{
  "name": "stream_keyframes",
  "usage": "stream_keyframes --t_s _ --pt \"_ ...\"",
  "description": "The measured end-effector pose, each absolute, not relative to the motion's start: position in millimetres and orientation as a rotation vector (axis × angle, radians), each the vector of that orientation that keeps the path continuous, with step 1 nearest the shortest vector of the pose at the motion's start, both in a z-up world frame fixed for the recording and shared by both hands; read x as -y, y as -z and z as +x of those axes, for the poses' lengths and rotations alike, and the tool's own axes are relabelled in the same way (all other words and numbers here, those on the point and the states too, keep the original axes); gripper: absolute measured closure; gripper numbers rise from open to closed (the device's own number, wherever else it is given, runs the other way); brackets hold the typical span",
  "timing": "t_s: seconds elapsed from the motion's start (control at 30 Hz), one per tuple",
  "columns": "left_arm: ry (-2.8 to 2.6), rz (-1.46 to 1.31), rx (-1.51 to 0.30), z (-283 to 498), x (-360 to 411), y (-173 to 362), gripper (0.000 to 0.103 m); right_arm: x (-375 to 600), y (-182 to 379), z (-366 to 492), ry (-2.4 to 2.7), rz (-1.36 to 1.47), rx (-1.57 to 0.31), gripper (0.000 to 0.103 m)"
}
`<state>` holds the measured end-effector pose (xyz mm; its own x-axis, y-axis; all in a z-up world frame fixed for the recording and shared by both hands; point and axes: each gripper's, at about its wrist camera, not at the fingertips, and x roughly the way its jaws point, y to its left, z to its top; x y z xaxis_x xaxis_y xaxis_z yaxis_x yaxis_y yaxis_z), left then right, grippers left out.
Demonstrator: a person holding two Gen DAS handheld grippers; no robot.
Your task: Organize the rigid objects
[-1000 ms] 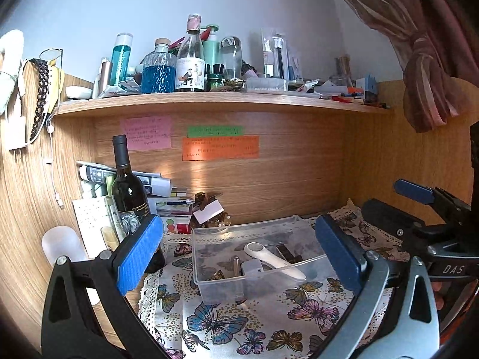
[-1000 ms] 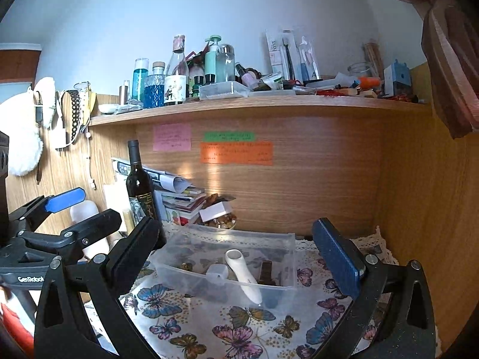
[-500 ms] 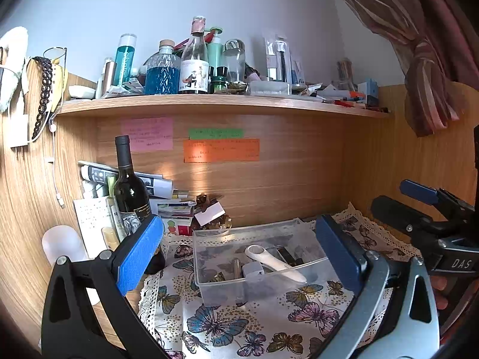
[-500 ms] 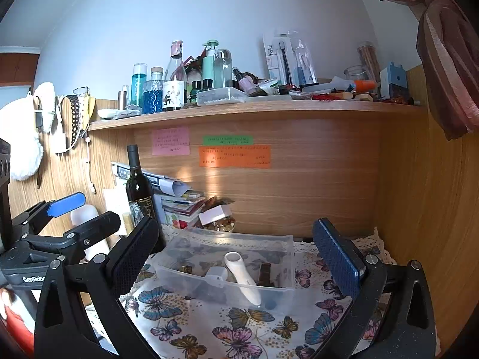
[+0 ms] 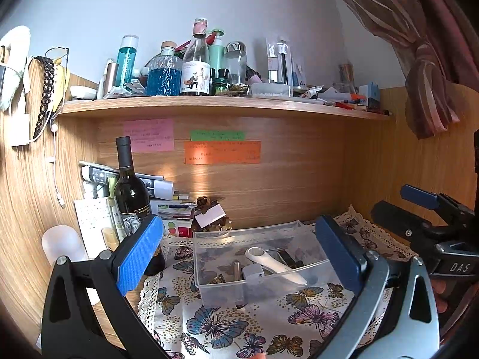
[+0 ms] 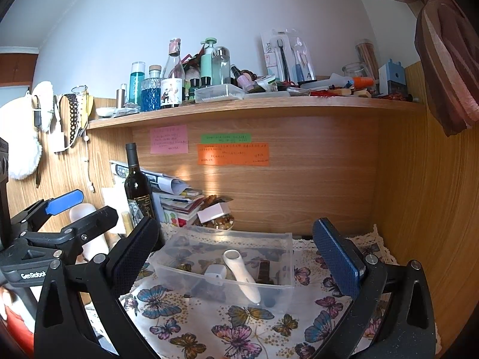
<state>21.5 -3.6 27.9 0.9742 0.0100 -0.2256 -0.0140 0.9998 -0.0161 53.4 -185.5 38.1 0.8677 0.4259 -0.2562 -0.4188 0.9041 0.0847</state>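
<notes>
The left gripper [image 5: 239, 257] fills the bottom of the view, its blue-padded fingers [image 5: 139, 254] spread wide with nothing between them. Framed in the gap sits a clear plastic bin [image 5: 257, 266] on a butterfly-print cloth [image 5: 227, 326]; inside lies a white handled tool [image 5: 274, 264], tilted toward 4 o'clock, beside small dark items too indistinct to name. At 9 o'clock from the bin stands a dark wine bottle [image 5: 130, 191], upright against stacked papers. At 3 o'clock the right gripper [image 5: 419, 212] shows, fingers parted. A cluttered wooden shelf [image 5: 221, 104] runs across at 12 o'clock.
</notes>
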Motion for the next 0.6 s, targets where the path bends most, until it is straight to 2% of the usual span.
stream_keyframes --t_s 0.6 --pt "0.003 -0.002 -0.235 25.5 6.1 -25.6 0.000 181.7 -34.3 55.2 -0.453 0.030 -0.290 0.000"
